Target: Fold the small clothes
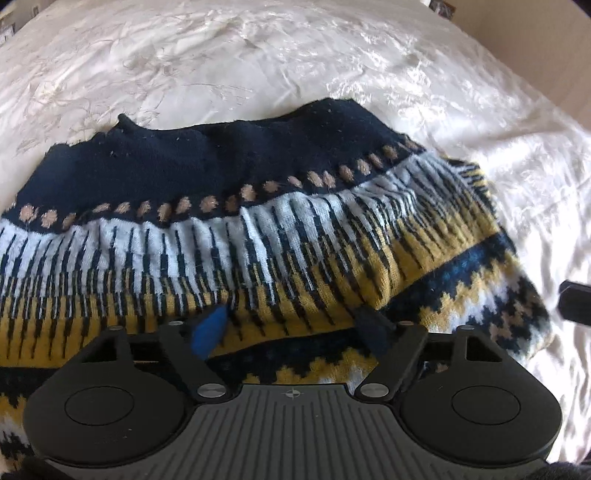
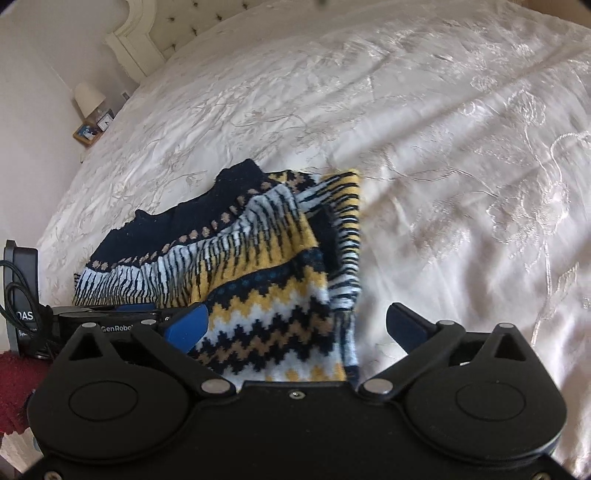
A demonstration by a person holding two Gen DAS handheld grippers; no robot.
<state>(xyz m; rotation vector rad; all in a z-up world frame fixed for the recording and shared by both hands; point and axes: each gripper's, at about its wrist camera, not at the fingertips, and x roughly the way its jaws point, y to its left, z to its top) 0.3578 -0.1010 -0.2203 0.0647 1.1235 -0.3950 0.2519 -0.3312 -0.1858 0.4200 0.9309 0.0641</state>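
Note:
A small knitted sweater (image 1: 258, 229), navy with white, yellow and tan patterns, lies partly folded on the white bed; it also shows in the right wrist view (image 2: 258, 266). My left gripper (image 1: 291, 325) is open, its fingers resting on the near yellow part of the sweater. My right gripper (image 2: 299, 325) is open and empty, its jaws wide apart over the sweater's near zigzag edge, with the sweater's right edge between the fingers. The right gripper's finger shows at the right edge of the left wrist view (image 1: 576, 301).
The white embroidered bedspread (image 2: 443, 147) spreads all around the sweater. A headboard (image 2: 147, 33) and a bedside table with a lamp (image 2: 88, 98) stand at the far left. The left gripper's body (image 2: 22, 295) sits at the left in the right wrist view.

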